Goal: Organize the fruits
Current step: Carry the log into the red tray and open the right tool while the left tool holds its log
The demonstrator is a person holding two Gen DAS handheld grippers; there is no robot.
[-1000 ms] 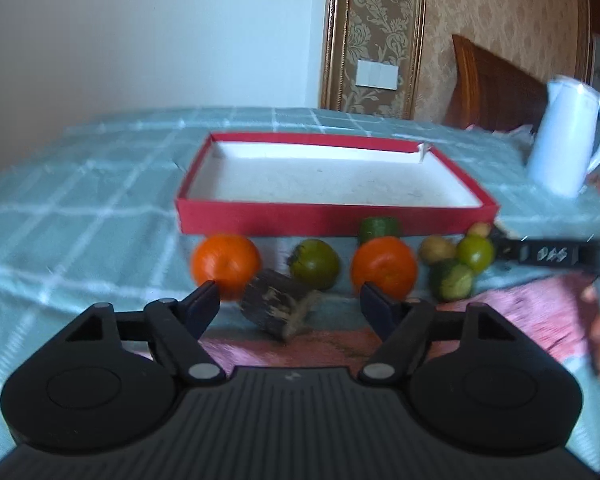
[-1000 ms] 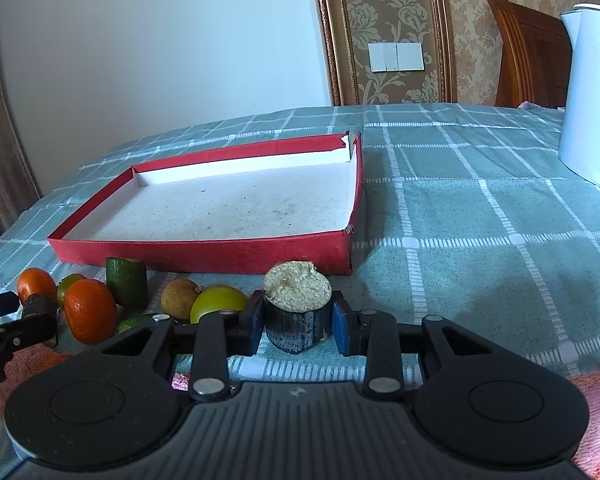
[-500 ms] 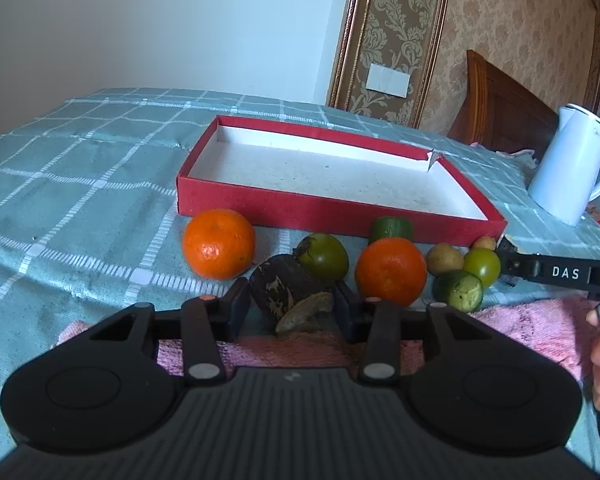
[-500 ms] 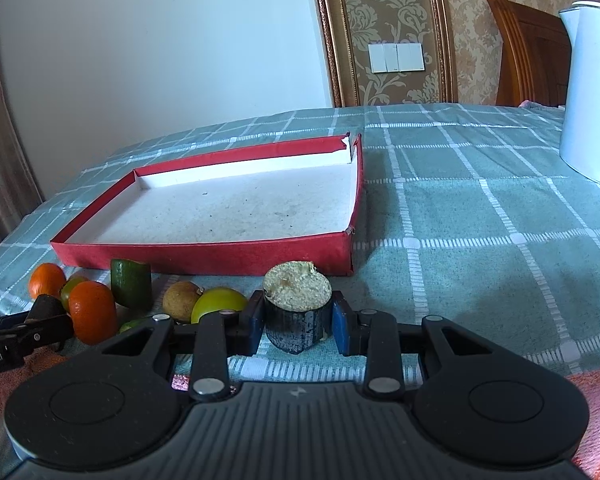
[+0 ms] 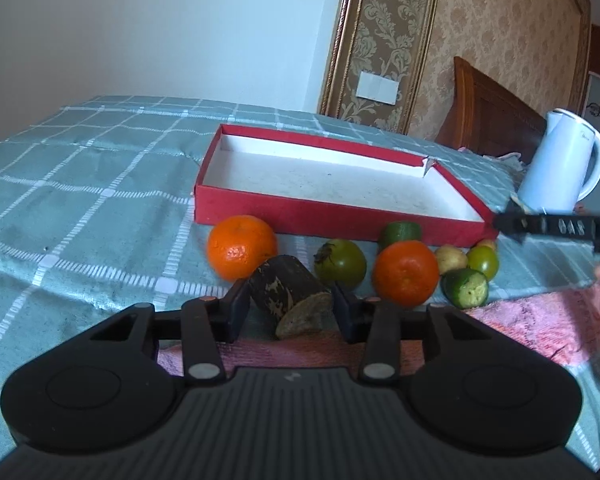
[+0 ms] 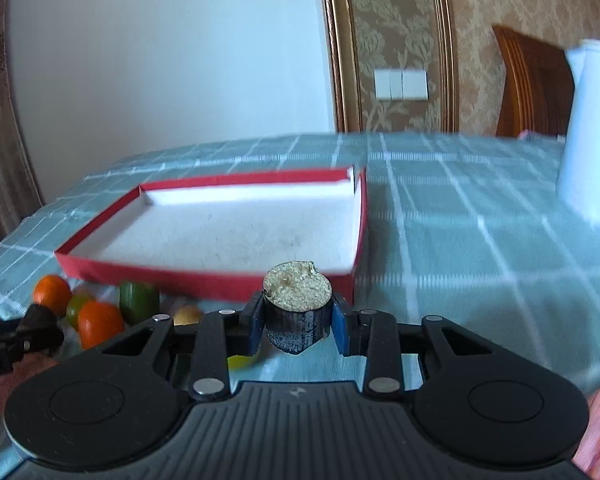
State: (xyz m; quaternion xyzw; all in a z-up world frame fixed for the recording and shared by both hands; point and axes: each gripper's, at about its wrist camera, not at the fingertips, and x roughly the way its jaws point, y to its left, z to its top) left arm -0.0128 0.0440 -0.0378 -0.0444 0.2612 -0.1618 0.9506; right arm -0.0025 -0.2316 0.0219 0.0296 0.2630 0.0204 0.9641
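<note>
Lifted since a moment ago: right gripper (image 6: 297,330) clamped on upright dark stub (image 6: 297,310), now just before red tray (image 6: 204,276). Left gripper (image 5: 289,310) clamped on tilted stub (image 5: 290,300), near tray's front. Transport step underway; next, probably carrying over the rim, releasing inside.

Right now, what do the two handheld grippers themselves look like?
Both have a black ribbed body with two round housings and silver pivot screws on black linkage bars. The left gripper has dark fingers; the right gripper has blue fingers. Seen from the left wrist view, the right gripper's side bears white lettering, too blurred to read.
</note>
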